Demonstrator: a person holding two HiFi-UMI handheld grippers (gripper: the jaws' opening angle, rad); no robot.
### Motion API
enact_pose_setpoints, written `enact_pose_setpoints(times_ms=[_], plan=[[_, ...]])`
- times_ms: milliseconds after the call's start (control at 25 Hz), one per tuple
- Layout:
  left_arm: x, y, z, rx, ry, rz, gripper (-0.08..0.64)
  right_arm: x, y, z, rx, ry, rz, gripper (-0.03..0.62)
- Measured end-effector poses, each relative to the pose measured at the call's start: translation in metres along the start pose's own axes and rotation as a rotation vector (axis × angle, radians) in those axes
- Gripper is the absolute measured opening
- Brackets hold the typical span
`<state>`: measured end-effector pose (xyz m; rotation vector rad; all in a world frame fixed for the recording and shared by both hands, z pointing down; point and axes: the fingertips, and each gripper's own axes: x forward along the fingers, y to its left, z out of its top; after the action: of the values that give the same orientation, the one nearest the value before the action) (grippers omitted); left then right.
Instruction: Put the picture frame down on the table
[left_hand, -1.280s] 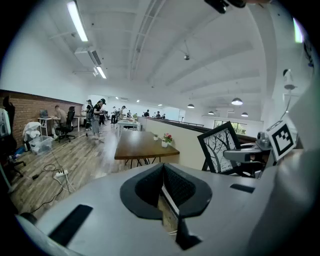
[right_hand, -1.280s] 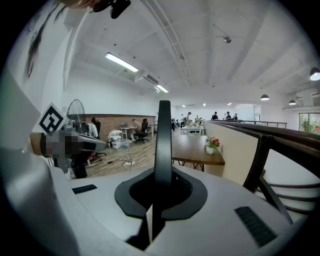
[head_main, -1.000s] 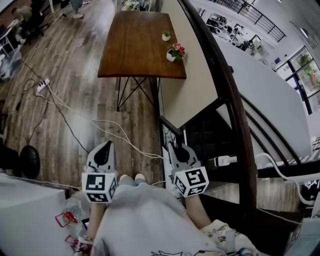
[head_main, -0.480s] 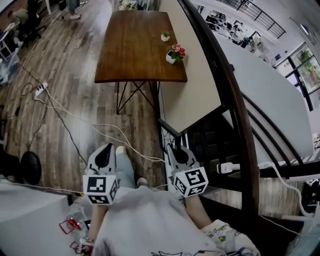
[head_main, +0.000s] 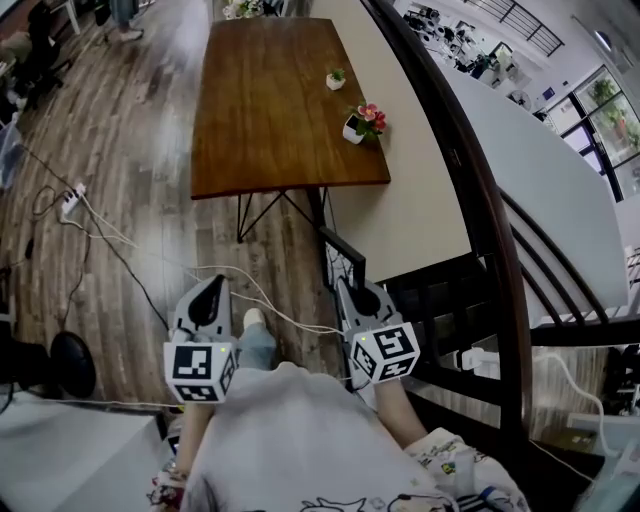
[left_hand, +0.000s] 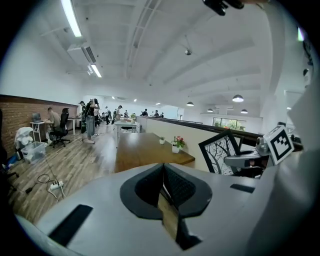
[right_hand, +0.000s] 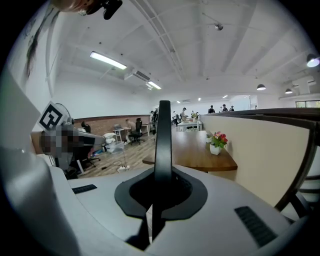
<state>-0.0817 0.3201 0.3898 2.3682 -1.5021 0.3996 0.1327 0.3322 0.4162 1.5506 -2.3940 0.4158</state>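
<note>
A black picture frame with a tree print stands upright in my right gripper, which is shut on its lower edge. The right gripper view sees the frame edge-on as a dark vertical bar rising from between the jaws. From the left gripper view its printed face shows at the right. My left gripper hangs level with the right one, jaws shut with nothing in them. The brown wooden table lies ahead, some way beyond both grippers.
Two small potted plants stand near the table's right edge. A beige half-wall with a dark rail runs along the right. White cables and a power strip lie on the wooden floor at left. People stand far back.
The person has walked forward: the table has come nearer and sits lower in the head view. Both grippers keep their pose, and more of the frame shows above the right one.
</note>
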Motion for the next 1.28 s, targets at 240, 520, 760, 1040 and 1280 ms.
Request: enact_pose_setpoints(times_ms=[240,520,760,1040,1280], plan=[[0.03,0.048,0.011,0.015,0.017,0.006,0.005,0.048,0.003,0.022,0.012,0.0,-0.015,0.008],[0.054,0.087,0.01,0.004,0.027,-0.017,0.005,0.088,0.01,0.026,0.029,0.007,-0.044,0.008],[0.056,0.106,0.005,-0.001,0.045,-0.02,0.005,0.096,0.023,0.023,0.031,0.04,-0.059,0.008],[0.075,0.112,0.002,-0.015,0.072,-0.033,0.005,0.105,0.009,0.023,0.042,0.062,-0.094,0.008],[0.113,0.126,0.017,-0.009,0.071,-0.025,0.005,0.14,-0.015,0.035,0.045,0.054,-0.096,0.008]])
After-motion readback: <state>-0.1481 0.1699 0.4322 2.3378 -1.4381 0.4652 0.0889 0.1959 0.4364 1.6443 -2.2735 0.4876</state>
